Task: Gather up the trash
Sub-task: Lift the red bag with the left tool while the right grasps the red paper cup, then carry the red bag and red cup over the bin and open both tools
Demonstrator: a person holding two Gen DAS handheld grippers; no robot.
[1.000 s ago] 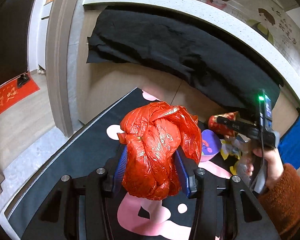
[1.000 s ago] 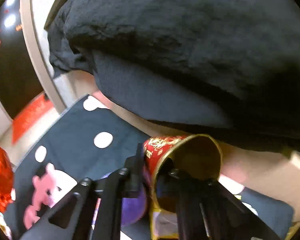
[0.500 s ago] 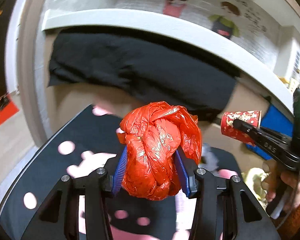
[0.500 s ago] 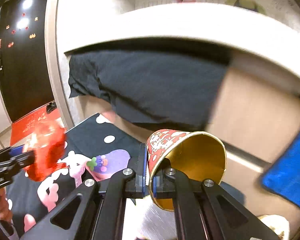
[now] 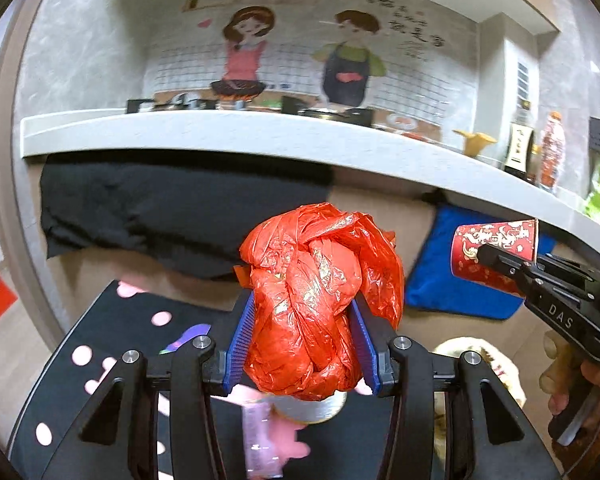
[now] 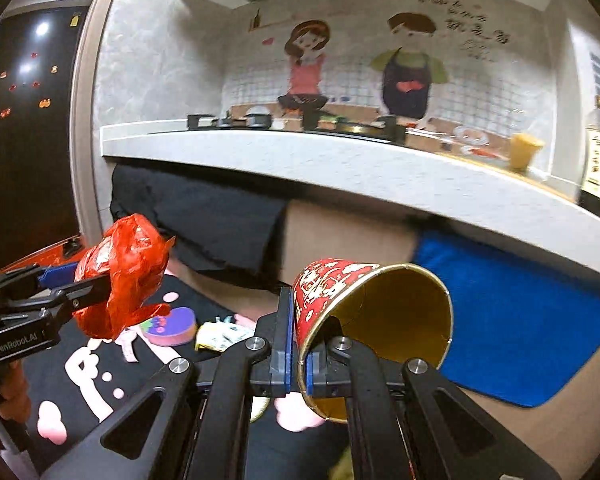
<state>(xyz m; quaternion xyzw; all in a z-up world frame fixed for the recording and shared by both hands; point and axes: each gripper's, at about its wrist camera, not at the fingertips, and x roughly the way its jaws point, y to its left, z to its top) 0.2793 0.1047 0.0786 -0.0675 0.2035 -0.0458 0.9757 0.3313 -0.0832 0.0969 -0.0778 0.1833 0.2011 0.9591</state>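
Trash is already in both my jaws: left gripper (image 5: 302,344) clamps the crumpled red plastic bag (image 5: 320,300) at frame centre; right gripper (image 6: 296,350) pinches the red paper cup (image 6: 364,320) by its rim, mouth pointing lower right.

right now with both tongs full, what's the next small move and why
Probably carry both loads on toward a bin, which neither view shows. The left tongs are clamped on the crumpled red plastic bag, and the right tongs pinch the wall of the red-and-gold paper cup. Both are lifted clear of the black cartoon-print mat, where more litter lies, so neither can pick up more.
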